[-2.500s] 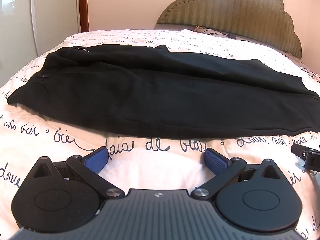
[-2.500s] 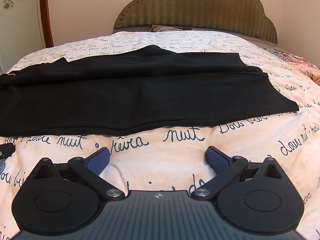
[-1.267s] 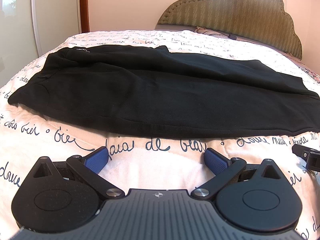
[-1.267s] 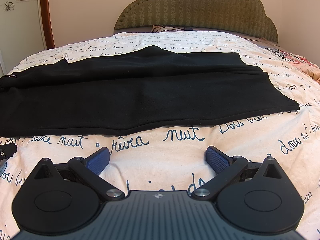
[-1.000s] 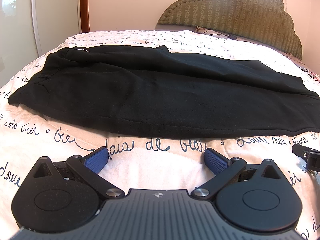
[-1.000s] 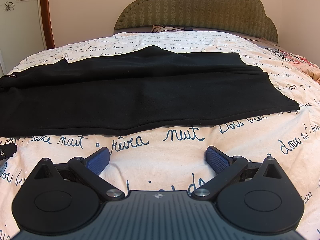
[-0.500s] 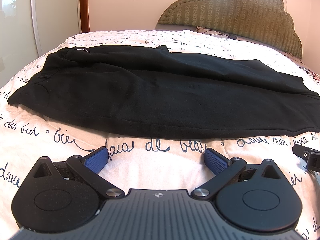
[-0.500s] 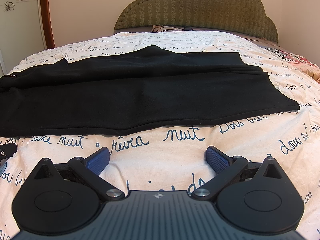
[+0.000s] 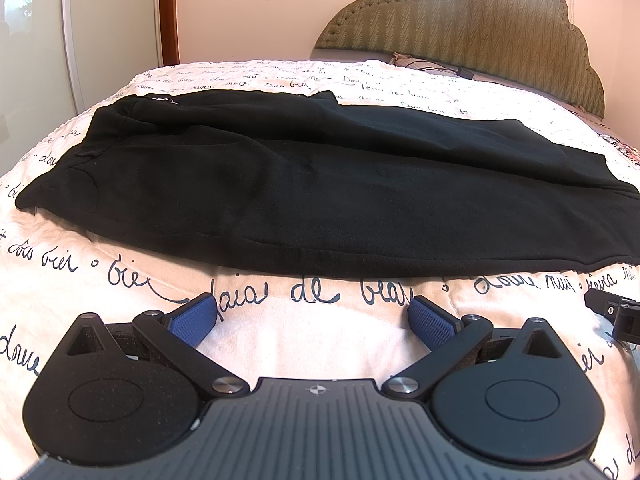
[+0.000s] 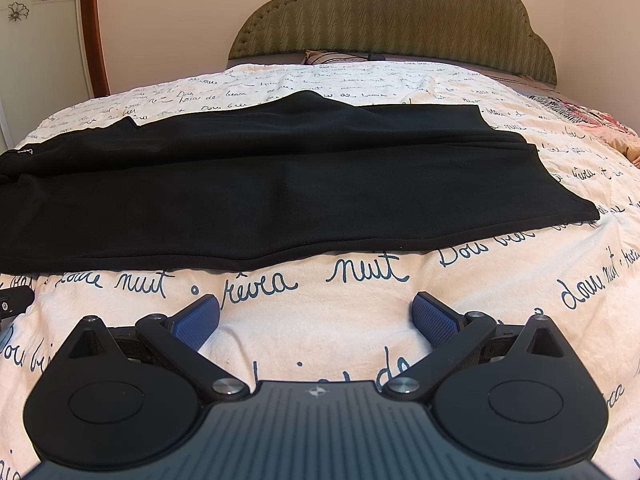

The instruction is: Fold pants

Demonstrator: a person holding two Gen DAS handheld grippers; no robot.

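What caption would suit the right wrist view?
Open right gripper hovers over the script-printed bedspread, short of black pants laid flat.

Both my wrist cameras are sitting low over the bedspread [image 9: 320,344], looking forward past my spread claws toward the headboard [image 10: 392,12]. The black pants [image 9: 320,184] ahead are appearing in both views, left showing waistband, right showing hems.
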